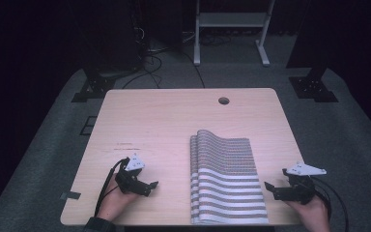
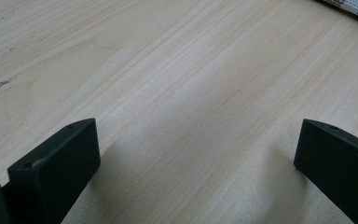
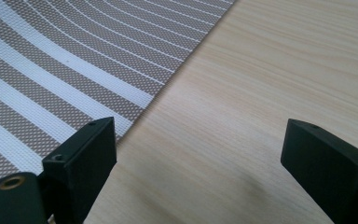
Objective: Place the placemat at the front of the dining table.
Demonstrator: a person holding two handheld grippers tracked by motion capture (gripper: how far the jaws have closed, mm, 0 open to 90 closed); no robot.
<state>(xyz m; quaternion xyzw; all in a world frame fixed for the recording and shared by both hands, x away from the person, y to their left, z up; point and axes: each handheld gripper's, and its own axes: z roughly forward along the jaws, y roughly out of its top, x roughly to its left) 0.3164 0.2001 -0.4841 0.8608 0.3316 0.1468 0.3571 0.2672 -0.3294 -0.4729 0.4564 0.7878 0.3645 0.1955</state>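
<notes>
Both tongs released over the bench, flanking a folded striped mat.
Left tongs (image 1: 147, 186) and right tongs (image 1: 272, 189) gaped empty near the front edge; the striped mat (image 1: 227, 179) lay between them, reaching the front edge of the wooden bench (image 1: 174, 121).

The high view was dim with dark, vignetted surroundings, while both gripper views were brightly, evenly lit, their near jaws slightly soft, casting faint shadows.
</notes>
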